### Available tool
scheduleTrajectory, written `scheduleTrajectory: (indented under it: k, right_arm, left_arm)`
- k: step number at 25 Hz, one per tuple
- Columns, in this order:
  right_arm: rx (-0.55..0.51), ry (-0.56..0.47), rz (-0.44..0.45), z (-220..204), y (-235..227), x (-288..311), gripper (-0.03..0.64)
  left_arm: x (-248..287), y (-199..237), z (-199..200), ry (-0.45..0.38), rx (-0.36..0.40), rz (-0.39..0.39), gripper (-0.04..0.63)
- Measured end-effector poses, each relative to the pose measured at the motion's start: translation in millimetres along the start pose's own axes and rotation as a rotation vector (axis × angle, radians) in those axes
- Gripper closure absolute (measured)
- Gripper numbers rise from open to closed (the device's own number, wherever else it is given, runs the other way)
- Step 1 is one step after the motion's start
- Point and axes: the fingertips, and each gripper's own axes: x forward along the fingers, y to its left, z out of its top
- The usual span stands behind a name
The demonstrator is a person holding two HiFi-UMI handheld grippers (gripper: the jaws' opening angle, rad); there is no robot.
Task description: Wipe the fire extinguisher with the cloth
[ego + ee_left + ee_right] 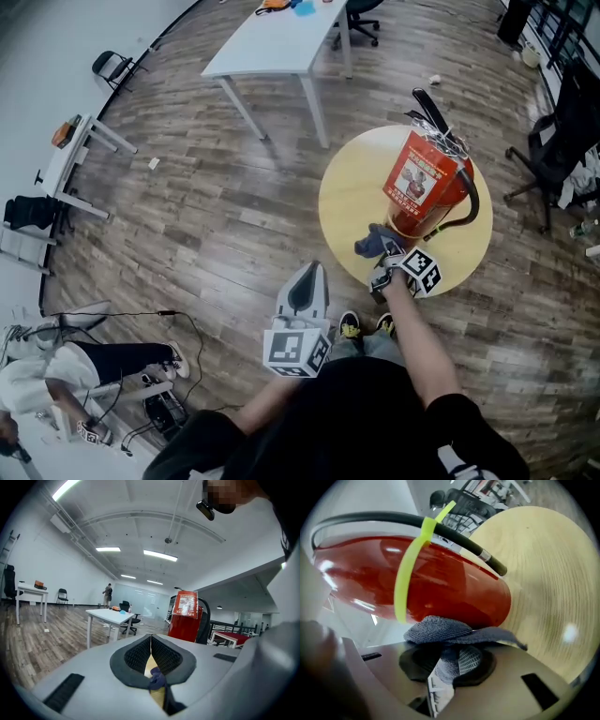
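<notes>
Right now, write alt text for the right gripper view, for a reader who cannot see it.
The right gripper is shut on a grey-blue cloth, holding it up to the red fire extinguisher near its base. A black hose with a yellow-green tie crosses the fire extinguisher, which stands on a round wooden table.

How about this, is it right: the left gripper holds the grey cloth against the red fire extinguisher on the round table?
No, the right gripper holds the grey cloth against the red fire extinguisher on the round table; the right gripper view shows it.
</notes>
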Motion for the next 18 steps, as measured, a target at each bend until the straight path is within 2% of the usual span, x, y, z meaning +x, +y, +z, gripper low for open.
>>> scheduleTrajectory:
  k: [4, 10, 14, 18]
  right_arm:
    - [0.178, -0.099, 0.181, 6.6, 78.9, -17.8, 0.529]
    - [0.243, -0.171, 0.492, 36.5, 218.0, -85.8, 0.529]
    - [0.209, -0.219, 0.633, 50.6, 269.0, -114.5, 0.529]
    - [0.06, -0.279, 0.64, 50.3, 261.7, -104.3, 0.529]
  left_arm:
    - [-1.4, 9.1, 0.7, -0.013, -0.002, -0.007, 0.572]
    - [7.9, 5.9, 3.8, -0.047, -0.002, -0.064, 0.571]
    - [10.5, 7.2, 10.4, -0.056, 0.002, -0.087, 0.572]
    - [12.0, 10.4, 11.7, -0.056, 0.005, -0.092, 0.572]
